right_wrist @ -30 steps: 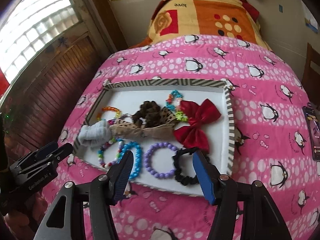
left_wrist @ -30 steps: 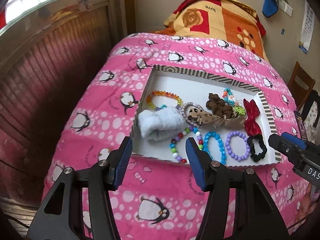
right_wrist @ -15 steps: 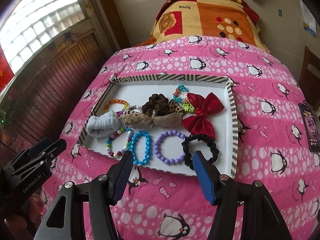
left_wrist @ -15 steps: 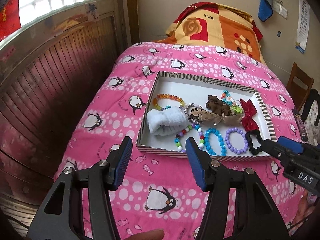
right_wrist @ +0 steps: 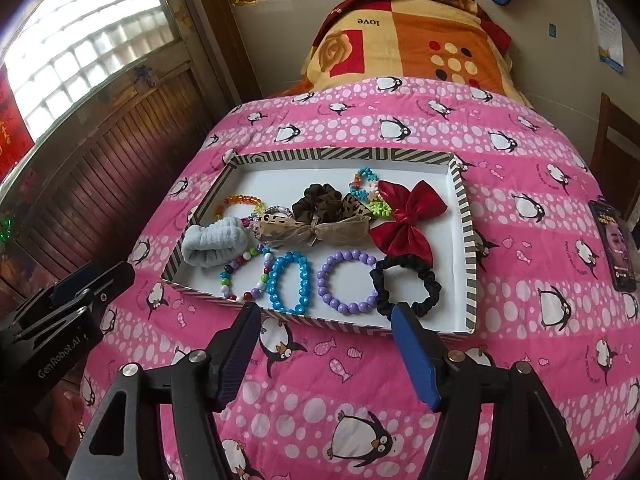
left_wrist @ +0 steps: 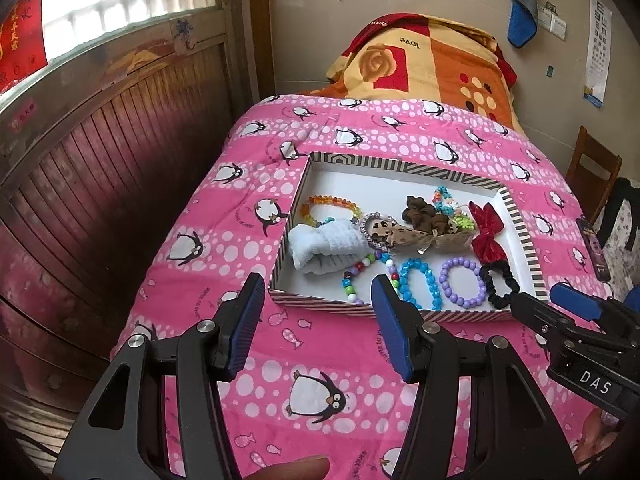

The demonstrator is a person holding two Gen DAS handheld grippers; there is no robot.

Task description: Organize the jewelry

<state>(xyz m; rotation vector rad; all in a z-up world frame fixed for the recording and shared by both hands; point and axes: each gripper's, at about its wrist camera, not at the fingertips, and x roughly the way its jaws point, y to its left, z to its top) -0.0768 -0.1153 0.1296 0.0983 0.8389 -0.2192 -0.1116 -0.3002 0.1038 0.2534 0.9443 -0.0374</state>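
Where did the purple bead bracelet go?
The purple bracelet lies in the striped tray on the pink quilt, in the front row. In the right wrist view, the blue bracelet is on its left and the black scrunchie on its right.

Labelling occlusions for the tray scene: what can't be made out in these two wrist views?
- Orange bead bracelet: near part hidden behind the pale blue cloth band, both views.
- Phone on the blanket: screen too small to read, right wrist view.
- Silver bangle: mostly covered by the leopard bow, left wrist view.
- Right gripper: far finger hidden in the left wrist view.
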